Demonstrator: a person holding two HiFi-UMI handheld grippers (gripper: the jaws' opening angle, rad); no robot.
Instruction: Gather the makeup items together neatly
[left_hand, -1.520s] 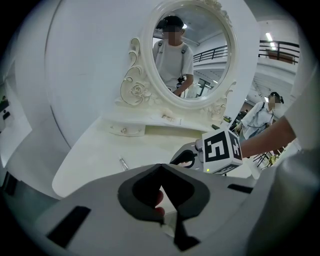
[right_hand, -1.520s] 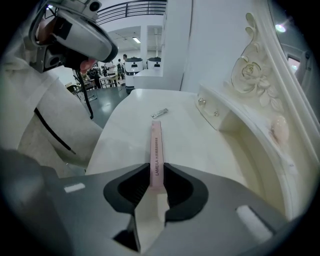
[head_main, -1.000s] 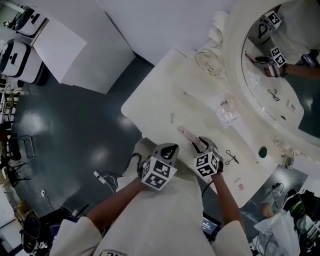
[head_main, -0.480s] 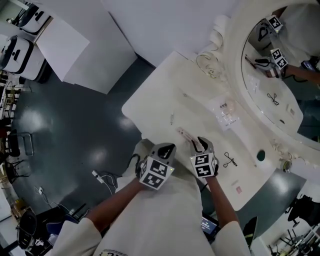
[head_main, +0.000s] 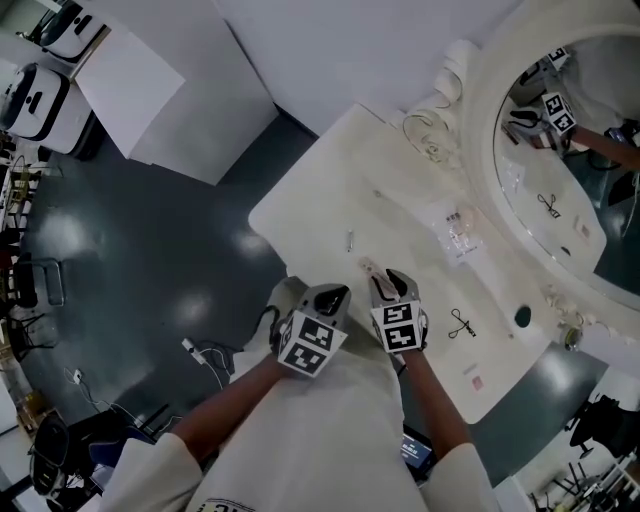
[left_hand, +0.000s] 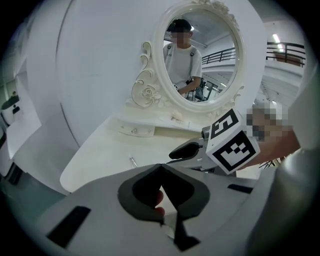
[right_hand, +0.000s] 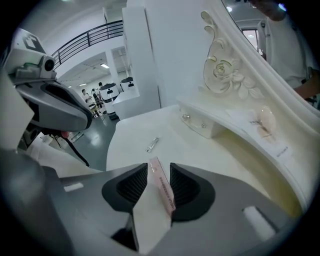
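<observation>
My right gripper is shut on a flat pink-and-white packet, which stands upright between its pads just above the white vanity table; its jaws have just been opening slightly, with the packet still pinched. The packet's far end pokes out ahead of the jaws. Close to the left, my left gripper hovers over the table's near edge with its fingertips touching and nothing gripped. A small silver tube lies further out on the table. A clear packet lies near the mirror, a black clip at the right.
An oval mirror in an ornate white frame stands along the table's far right side. A small pink item and a dark round spot sit near the right end. Dark floor drops away left of the table.
My right gripper has moved left and lifted a little with the packet in it, rolling as it went. The left gripper has hardly moved.
</observation>
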